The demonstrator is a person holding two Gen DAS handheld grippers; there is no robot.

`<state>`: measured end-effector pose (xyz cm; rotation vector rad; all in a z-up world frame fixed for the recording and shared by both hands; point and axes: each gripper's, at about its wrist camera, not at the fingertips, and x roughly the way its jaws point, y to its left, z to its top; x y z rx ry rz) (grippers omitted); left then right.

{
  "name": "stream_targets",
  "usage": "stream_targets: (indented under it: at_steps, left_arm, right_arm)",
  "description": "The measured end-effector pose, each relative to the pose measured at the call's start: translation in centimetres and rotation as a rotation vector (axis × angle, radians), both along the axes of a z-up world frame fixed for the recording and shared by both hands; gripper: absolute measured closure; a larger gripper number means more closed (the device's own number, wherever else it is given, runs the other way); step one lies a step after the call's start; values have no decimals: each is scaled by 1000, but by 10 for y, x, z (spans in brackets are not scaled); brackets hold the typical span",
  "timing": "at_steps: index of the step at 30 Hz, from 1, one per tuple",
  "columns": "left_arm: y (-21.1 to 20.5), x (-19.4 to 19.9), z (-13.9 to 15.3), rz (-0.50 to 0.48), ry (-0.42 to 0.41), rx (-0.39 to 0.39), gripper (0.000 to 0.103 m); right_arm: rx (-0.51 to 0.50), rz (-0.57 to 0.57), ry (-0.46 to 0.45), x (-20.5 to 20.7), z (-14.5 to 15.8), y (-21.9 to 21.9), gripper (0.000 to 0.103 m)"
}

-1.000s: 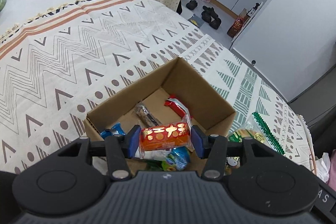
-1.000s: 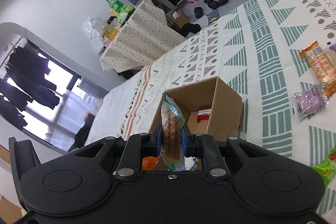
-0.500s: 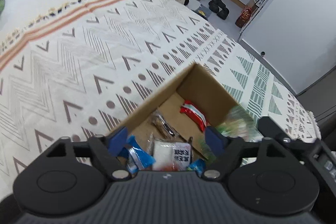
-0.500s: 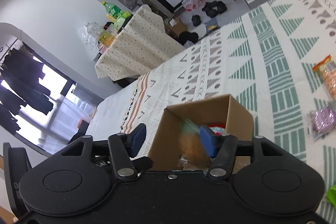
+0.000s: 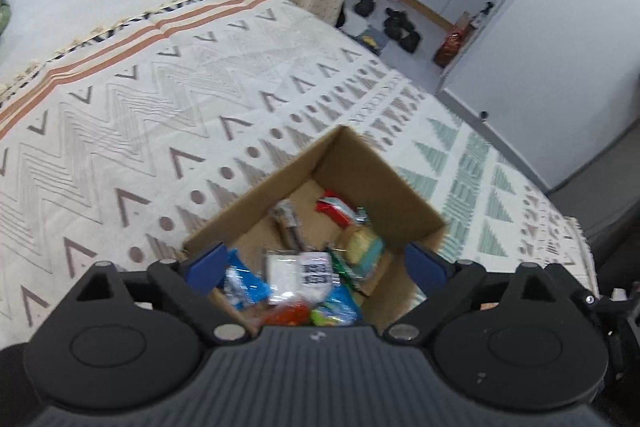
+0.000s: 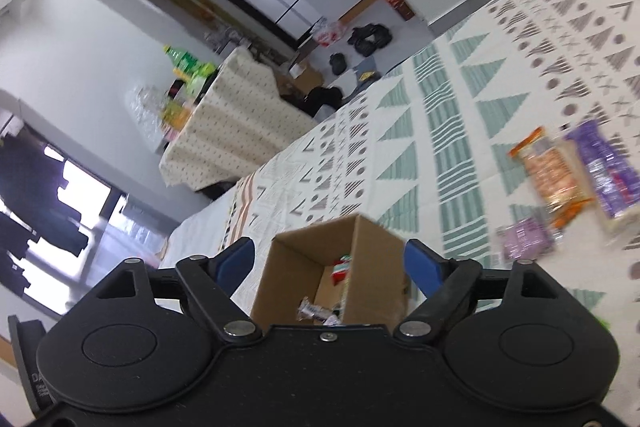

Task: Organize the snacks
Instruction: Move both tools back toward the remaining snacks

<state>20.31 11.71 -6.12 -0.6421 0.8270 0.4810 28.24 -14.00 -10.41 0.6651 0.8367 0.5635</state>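
An open cardboard box [image 5: 356,163] [image 6: 372,259] stands on the patterned bedspread and holds several snack packets: a red one [image 5: 334,207], a blue one [image 5: 244,287], a white one with a barcode [image 5: 302,273] and a yellow-green pack [image 5: 362,247]. My left gripper [image 5: 316,265] hovers open just above the box's near side with nothing between its blue pads. My right gripper [image 6: 330,263] is open too, above and beside the box. Loose snacks lie on the spread to the right: an orange pack [image 6: 550,179], a purple pack [image 6: 604,171] and a small purple packet [image 6: 526,239].
The bedspread [image 5: 140,115] stretches far to the left and behind the box. Beyond the bed's edge are a cloth-covered table [image 6: 232,127] with bottles, shoes on the floor [image 5: 396,27] and a white wall [image 5: 560,47].
Both grippers have opened and let go: the orange snack from the left and the green-wrapped snack from the right now lie in the box. Both grippers have pulled back and up a little.
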Motion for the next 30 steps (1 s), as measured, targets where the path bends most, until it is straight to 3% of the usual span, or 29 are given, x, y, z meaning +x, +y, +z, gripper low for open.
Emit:
stream_targets:
  at_steps: [6, 22, 30]
  left_arm:
    - [-21, 0, 5, -14, -34, -30, 2]
    - [-86, 21, -6, -89, -21, -8, 2]
    - [-119, 35, -12, -124, 8, 19, 2]
  right_arm:
    - [-8, -75, 34, 1, -1, -32, 9]
    - [-81, -133, 55, 1, -19, -91, 6]
    - [-28, -167, 104, 8, -21, -125, 6]
